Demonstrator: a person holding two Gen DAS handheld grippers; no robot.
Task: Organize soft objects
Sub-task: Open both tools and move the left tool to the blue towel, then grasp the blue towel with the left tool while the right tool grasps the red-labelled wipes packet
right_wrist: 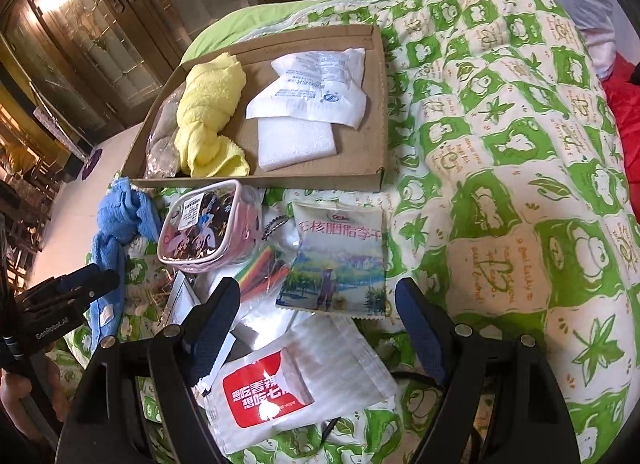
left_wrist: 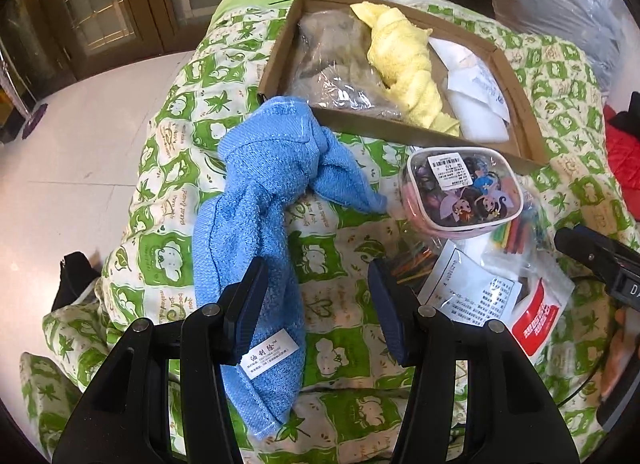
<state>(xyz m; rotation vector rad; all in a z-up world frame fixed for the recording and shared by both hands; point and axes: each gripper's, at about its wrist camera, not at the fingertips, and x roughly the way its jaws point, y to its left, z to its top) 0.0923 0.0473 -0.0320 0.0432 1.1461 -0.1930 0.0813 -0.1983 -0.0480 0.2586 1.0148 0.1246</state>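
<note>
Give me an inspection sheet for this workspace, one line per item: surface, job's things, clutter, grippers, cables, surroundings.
Surface: green-and-white quilt over a bed.
Job's things: cardboard tray holds yellow towel, white packet, white foam pad and a clear bag of grey stuff. Blue towel lies on the quilt, outside the tray.
Clutter: cartoon pouch, snack bag, red-and-white sachet, coloured sticks.
Grippers: left gripper open over the blue towel's lower end; right gripper open above the packets.
Cables: a dark cord beneath the sachet.
Surroundings: glazed wooden doors, pale tiled floor.
</note>
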